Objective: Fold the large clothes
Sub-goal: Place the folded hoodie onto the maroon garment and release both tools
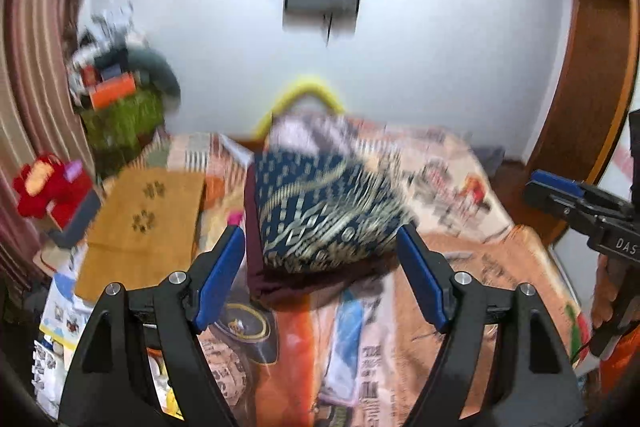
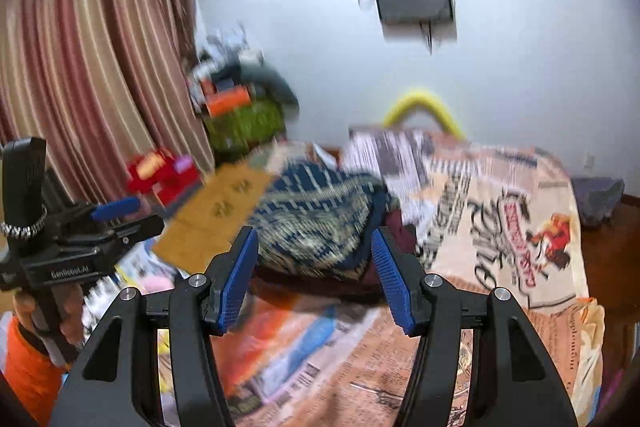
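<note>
The folded navy patterned garment (image 1: 324, 211) lies on the newspaper-print bedspread (image 1: 460, 287) (maroon cloth beneath); left gripper (image 1: 320, 263) and right gripper (image 2: 314, 275) gape empty.

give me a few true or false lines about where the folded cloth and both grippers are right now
1. The navy patterned cloth lies folded on the bed. True.
2. The left gripper is shut on the cloth. False: its jaws stand apart with nothing between them.
3. The right gripper has open, empty jaws. True.
4. A maroon cloth lies under the navy one. True.
5. The tan mat lies on top of the navy cloth. False: it lies beside it, nearer the curtain.
6. The red toy sits between the right gripper's jaws. False: it is off by the curtain.
</note>
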Demonstrator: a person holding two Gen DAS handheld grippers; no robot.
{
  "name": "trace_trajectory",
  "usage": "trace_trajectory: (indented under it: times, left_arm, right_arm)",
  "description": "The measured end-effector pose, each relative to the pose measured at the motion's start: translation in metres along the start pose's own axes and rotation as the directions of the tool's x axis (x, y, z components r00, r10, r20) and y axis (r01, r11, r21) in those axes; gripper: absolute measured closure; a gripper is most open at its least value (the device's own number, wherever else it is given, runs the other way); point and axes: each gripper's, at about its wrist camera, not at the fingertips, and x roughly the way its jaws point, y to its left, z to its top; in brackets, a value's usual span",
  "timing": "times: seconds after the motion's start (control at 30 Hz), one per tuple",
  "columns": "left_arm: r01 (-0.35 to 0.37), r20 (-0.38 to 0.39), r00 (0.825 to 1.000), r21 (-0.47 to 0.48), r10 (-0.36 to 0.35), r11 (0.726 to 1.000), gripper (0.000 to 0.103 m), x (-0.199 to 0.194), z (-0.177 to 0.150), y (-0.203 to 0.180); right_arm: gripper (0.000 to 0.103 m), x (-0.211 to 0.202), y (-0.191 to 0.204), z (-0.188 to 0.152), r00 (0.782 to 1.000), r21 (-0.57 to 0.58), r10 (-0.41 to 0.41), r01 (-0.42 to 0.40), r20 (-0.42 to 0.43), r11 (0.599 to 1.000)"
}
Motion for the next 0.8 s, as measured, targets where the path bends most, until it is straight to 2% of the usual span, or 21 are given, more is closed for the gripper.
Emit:
trace_trajectory:
  times: [0.07, 0.13, 0.2, 0.3, 0.47, 0.5, 0.57, 0.6, 0.63, 0.73, 0.8]
  left_arm:
    - [-0.006, 0.089, 0.996, 0.004, 0.006, 1.000, 0.026, -0.036, 0.001, -0.010]
    - [-0.018, 0.175, 0.985, 0.025, 0.013, 1.000, 0.026, -0.071, 0.000, -0.022]
    - [-0.052, 0.269, 0.963, 0.053, 0.036, 0.997, 0.026, -0.108, -0.007, -0.037]
    - [-0.089, 0.366, 0.929, 0.074, 0.056, 0.993, 0.026, -0.143, -0.021, -0.055]
    - [-0.113, 0.449, 0.891, 0.071, 0.069, 0.991, 0.025, -0.173, -0.047, -0.077]
    - [-0.113, 0.460, 0.885, 0.069, 0.069, 0.991, 0.020, -0.176, -0.052, -0.080]
    - [-0.115, 0.481, 0.874, 0.061, 0.072, 0.991, 0.008, -0.183, -0.063, -0.085]
    - [-0.122, 0.491, 0.867, 0.056, 0.079, 0.991, 0.005, -0.185, -0.068, -0.088]
    - [-0.137, 0.501, 0.861, 0.056, 0.091, 0.989, 0.005, -0.187, -0.072, -0.091]
    - [-0.161, 0.506, 0.854, 0.042, 0.118, 0.986, 0.004, -0.189, -0.079, -0.094]
    - [-0.149, 0.502, 0.857, 0.024, 0.117, 0.989, 0.001, -0.188, -0.080, -0.090]
  right_arm:
    - [0.048, -0.027, 0.015, 0.001, 0.998, -0.024, 0.002, -0.001, 0.066, 1.000]
    - [0.048, -0.057, 0.032, 0.000, 0.989, -0.049, 0.004, 0.004, 0.149, 0.999]
    - [0.048, -0.079, 0.045, -0.004, 0.979, -0.071, 0.020, -0.006, 0.202, 0.997]
    - [0.048, -0.109, 0.063, -0.016, 0.957, -0.096, 0.042, -0.015, 0.287, 0.995]
    - [0.047, -0.128, 0.081, -0.034, 0.931, -0.118, 0.027, 0.017, 0.363, 0.993]
    - [0.046, -0.129, 0.083, -0.037, 0.928, -0.118, 0.027, 0.018, 0.371, 0.993]
    - [0.032, -0.129, 0.084, -0.042, 0.924, -0.122, 0.018, 0.031, 0.381, 0.992]
    - [0.030, -0.130, 0.085, -0.046, 0.918, -0.124, 0.001, 0.052, 0.395, 0.991]
    - [0.028, -0.130, 0.086, -0.048, 0.913, -0.124, -0.016, 0.073, 0.407, 0.990]
    - [0.020, -0.134, 0.090, -0.051, 0.905, -0.117, -0.058, 0.117, 0.422, 0.986]
    - [0.013, -0.136, 0.091, -0.053, 0.901, -0.118, -0.055, 0.117, 0.431, 0.986]
